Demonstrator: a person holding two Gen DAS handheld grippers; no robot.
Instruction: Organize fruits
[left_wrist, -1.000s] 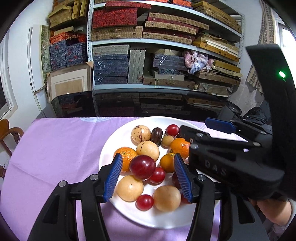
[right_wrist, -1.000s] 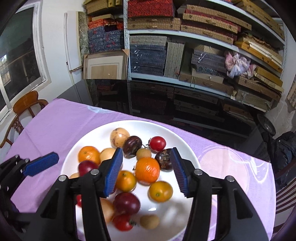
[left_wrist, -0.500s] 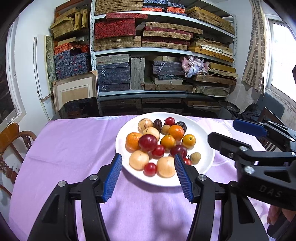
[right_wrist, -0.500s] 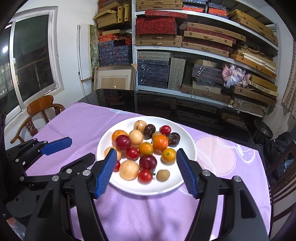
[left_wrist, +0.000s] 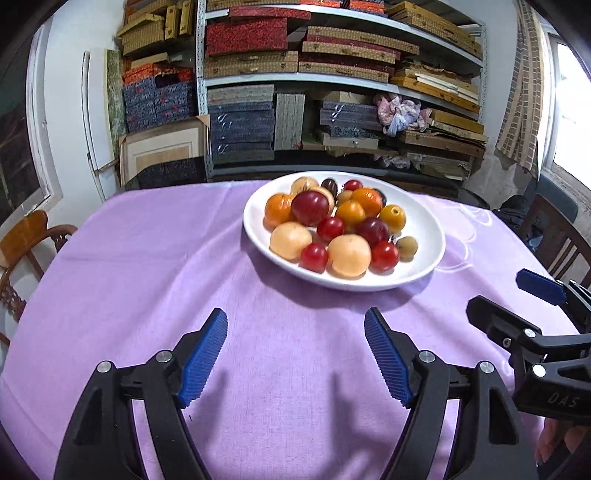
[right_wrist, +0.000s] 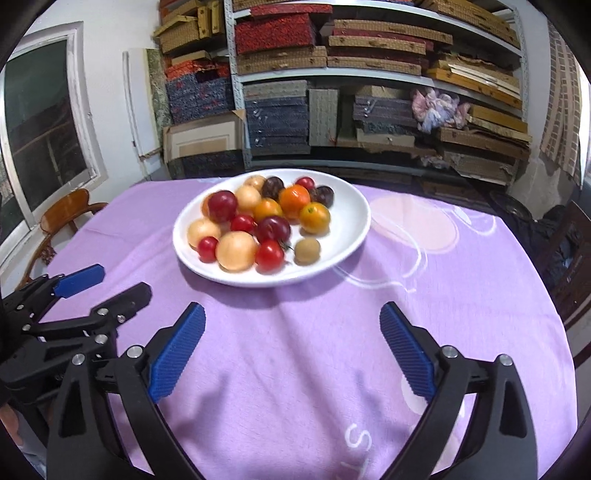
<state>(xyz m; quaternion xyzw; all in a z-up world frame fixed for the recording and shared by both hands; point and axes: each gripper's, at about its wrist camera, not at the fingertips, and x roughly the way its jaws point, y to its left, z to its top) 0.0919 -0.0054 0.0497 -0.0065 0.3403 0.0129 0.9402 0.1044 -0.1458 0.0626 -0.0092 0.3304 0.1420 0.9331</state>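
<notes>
A white plate (left_wrist: 424, 225) (right_wrist: 347, 206) stands at the far middle of the purple tablecloth, piled with several fruits: oranges (left_wrist: 277, 209), dark red plums (left_wrist: 309, 208), pale apricots (left_wrist: 348, 255), cherry tomatoes (right_wrist: 269, 255) and a small brown fruit (right_wrist: 306, 251). My left gripper (left_wrist: 295, 332) is open and empty, well short of the plate. My right gripper (right_wrist: 291, 325) is open and empty, also short of the plate. Each gripper shows at the edge of the other's view: the right one (left_wrist: 517, 306), the left one (right_wrist: 107, 284).
The purple cloth (left_wrist: 155, 266) covers a table. Wooden chairs stand at the left (left_wrist: 26, 236) and the right (left_wrist: 554, 229). Shelves (left_wrist: 332, 92) packed with boxes line the back wall. A window (right_wrist: 40, 125) is at the left.
Both grippers have pulled back from over the plate toward the near side of the table. The plate now lies farther ahead. Both stay open and empty.
</notes>
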